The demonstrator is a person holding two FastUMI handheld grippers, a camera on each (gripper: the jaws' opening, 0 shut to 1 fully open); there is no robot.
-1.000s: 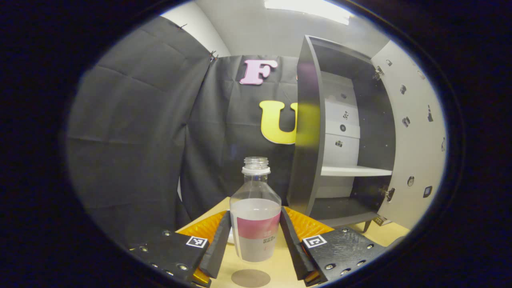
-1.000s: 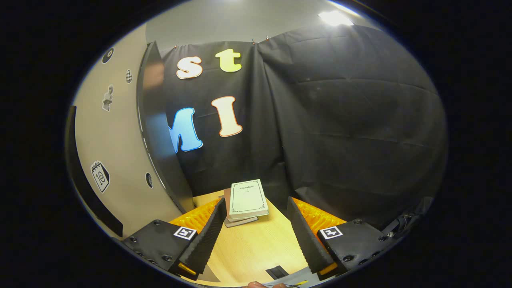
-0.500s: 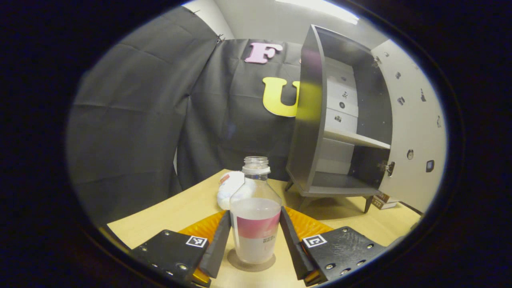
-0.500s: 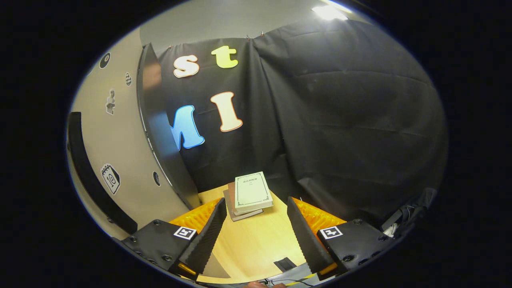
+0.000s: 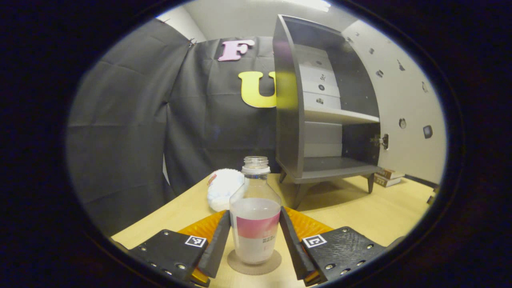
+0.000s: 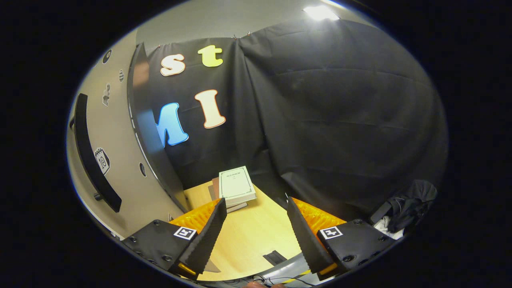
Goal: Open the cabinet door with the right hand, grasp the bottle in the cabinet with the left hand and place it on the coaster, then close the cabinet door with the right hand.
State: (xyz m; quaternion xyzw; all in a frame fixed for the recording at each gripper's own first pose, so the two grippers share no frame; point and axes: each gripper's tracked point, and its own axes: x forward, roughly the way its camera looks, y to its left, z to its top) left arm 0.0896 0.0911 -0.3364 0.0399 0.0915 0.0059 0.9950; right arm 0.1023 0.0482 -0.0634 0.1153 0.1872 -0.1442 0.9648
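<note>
Clear plastic bottle w/ pink label (image 5: 256,224) sits on round tan coaster (image 5: 254,264), left gripper (image 5: 255,236) clenched on it; right gripper (image 6: 256,228) spread, empty; grey cabinet (image 5: 316,120) unclosed.

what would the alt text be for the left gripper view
The left gripper is shut on a capless bottle standing on a round coaster on a wooden table. Behind it, a grey cabinet stands open and a white plush toy lies nearby.

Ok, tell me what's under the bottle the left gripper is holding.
A round brown coaster lies under the bottle, on the wooden table. Its rim shows around the bottle's base; its middle is covered by the bottle. The left gripper has a finger on each side of the bottle.
</note>
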